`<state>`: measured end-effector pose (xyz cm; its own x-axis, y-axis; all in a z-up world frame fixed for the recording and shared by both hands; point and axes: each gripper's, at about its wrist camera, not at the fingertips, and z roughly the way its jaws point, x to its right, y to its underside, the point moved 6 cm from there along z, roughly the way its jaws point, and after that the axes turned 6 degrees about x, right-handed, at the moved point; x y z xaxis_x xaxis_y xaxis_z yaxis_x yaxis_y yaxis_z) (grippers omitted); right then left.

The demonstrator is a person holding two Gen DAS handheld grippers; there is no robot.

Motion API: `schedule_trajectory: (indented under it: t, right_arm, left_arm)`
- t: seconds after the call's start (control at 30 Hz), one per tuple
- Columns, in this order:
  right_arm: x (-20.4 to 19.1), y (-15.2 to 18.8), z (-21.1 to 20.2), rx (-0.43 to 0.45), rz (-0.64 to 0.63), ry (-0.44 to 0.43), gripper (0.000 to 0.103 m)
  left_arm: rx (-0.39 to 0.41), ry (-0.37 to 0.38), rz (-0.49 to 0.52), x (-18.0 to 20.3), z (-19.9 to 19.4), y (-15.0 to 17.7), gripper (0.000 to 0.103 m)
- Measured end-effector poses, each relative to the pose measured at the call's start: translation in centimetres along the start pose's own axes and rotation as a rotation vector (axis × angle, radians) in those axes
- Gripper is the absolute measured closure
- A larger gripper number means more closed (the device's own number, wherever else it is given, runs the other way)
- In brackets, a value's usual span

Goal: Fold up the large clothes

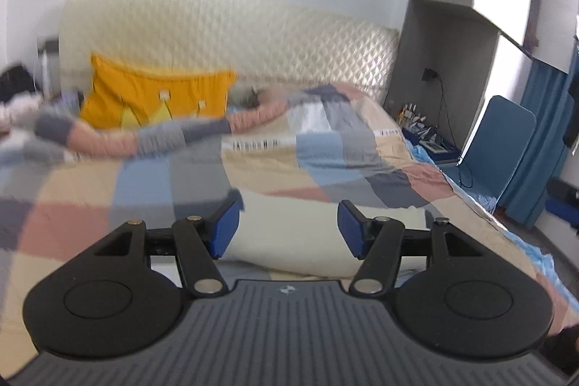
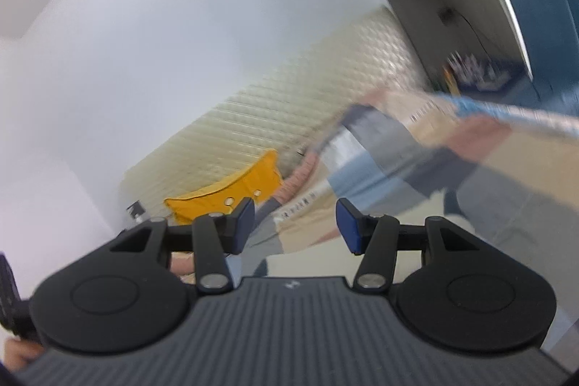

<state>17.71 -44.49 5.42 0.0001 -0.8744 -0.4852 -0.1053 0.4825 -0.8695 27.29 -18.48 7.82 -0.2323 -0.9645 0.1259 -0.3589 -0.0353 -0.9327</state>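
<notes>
A cream-white garment [image 1: 296,237] lies bunched on the patchwork bedspread [image 1: 108,190], right in front of my left gripper [image 1: 288,228]. The left gripper is open and empty, its blue pads [image 1: 226,230] apart on either side of the cloth's near part. My right gripper [image 2: 295,227] is open and empty too, raised and tilted, looking across the bedspread [image 2: 416,176] toward the headboard. The garment does not show clearly in the right wrist view. Both views are motion-blurred.
A yellow crown cushion [image 1: 155,96] and a rolled striped blanket [image 1: 144,136] lie by the quilted headboard [image 1: 224,35]. A cluttered bedside table [image 1: 427,132], a blue chair [image 1: 503,147] and blue curtains [image 1: 542,140] stand right of the bed. The cushion [image 2: 231,194] shows in the right view.
</notes>
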Motion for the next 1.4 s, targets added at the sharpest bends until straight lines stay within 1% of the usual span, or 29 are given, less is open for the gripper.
schedule_trajectory:
  t: [0.1,0.2,0.4,0.47,0.53,0.63,0.77,0.87,0.93,1.0,1.1,1.2,1.4]
  right_arm:
    - [-2.8,0.0,-2.6,0.018,-0.079,-0.022,0.049]
    - [-4.7,0.7,-4.7,0.023,-0.123,-0.041,0.049]
    - [-6.5,3.5,-7.7,0.008,-0.188,-0.034,0.049]
    - [-6.6,4.6,-8.4,0.006,-0.226,-0.017,0.049]
    - [-6.6,5.5,-9.1,-0.001,-0.242,-0.008,0.049]
    - [-6.1,6.7,-10.0,-0.013,-0.24,0.017,0.049]
    - [-5.7,8.5,-10.8,-0.031,-0.267,0.048,0.049]
    - [-5.9,9.7,-11.0,-0.047,-0.299,0.06,0.049]
    - [-6.1,10.5,-11.1,-0.06,-0.31,0.062,0.049]
    - [-6.1,11.1,-11.2,-0.07,-0.306,0.057,0.049]
    - [-6.2,12.1,-11.4,-0.084,-0.314,0.06,0.049]
    - [-6.2,12.9,-11.3,-0.104,-0.32,0.064,0.049]
    - [-5.9,14.3,-10.9,-0.142,-0.325,0.079,0.049]
  left_arm:
    - [0.029,0.01,0.042,0.6,-3.6,-0.2,0.037]
    - [0.081,0.015,0.109,1.5,-7.3,0.0,0.037]
    - [0.144,0.045,0.168,2.9,-12.5,2.0,0.037]
    - [0.172,0.008,0.216,3.3,-13.9,3.2,0.037]
    - [0.182,-0.01,0.226,3.5,-14.8,4.5,0.037]
    - [0.16,0.026,0.183,3.4,-15.2,6.3,0.037]
    - [0.154,0.014,0.171,3.3,-15.3,8.1,0.037]
    - [0.124,0.032,0.14,3.0,-15.1,9.7,0.036]
    - [0.111,0.02,0.136,2.5,-14.8,10.5,0.036]
    - [0.108,0.009,0.128,2.0,-14.5,10.9,0.036]
    - [0.094,0.03,0.094,1.3,-14.3,11.4,0.036]
    - [0.091,0.007,0.092,0.8,-14.4,12.0,0.036]
    - [0.056,0.027,0.065,0.2,-14.4,13.3,0.036]
